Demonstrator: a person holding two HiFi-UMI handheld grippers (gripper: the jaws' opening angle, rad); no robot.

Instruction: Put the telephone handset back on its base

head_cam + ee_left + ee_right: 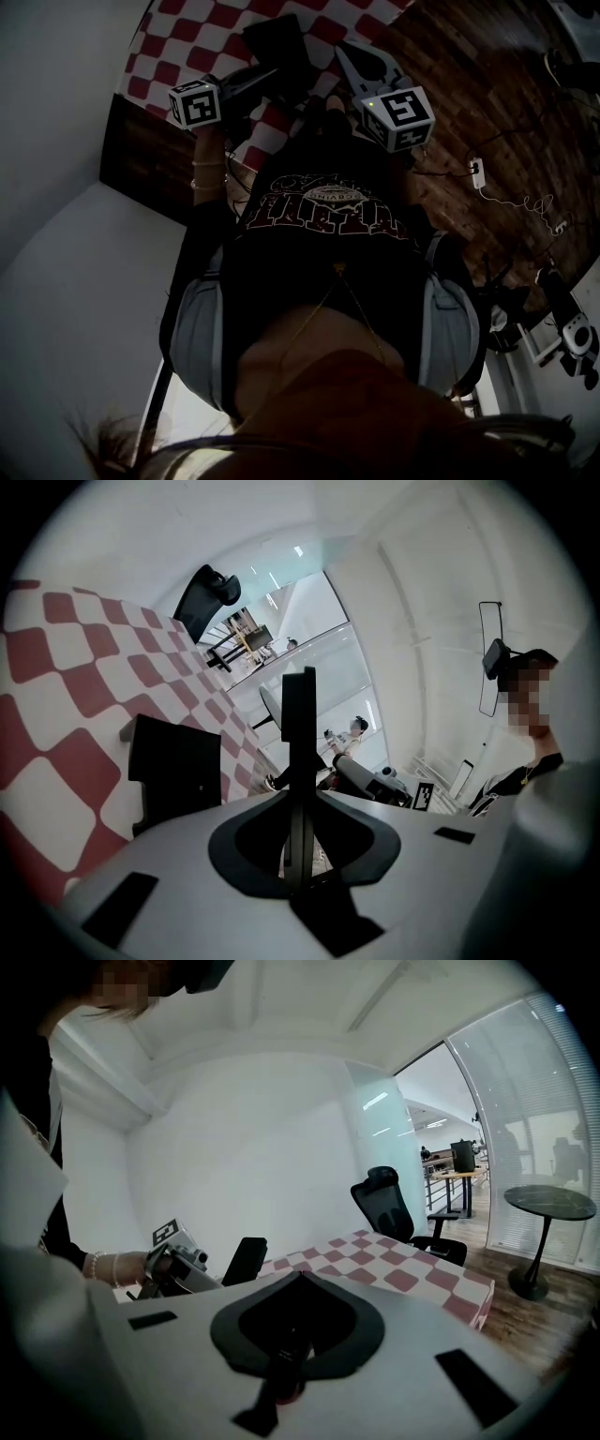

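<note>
The black telephone handset [298, 719] stands edge-on between the jaws of my left gripper [298, 761], which is shut on it. From the right gripper view the handset [246, 1260] sticks up out of the left gripper [173, 1267] above the checkered tablecloth [394, 1265]. The black phone base [178, 766] lies on the cloth, left of and beyond the handset. In the head view the base [275, 37] is just past the left gripper [261, 79]. My right gripper [345, 52] hovers beside it, jaws together and empty.
A black office chair [389, 1199] stands at the table's far end, and a round side table [548, 1206] on the wooden floor [487, 84] to the right. Cables and a charger [476, 173] lie on that floor. A white wall is at the left.
</note>
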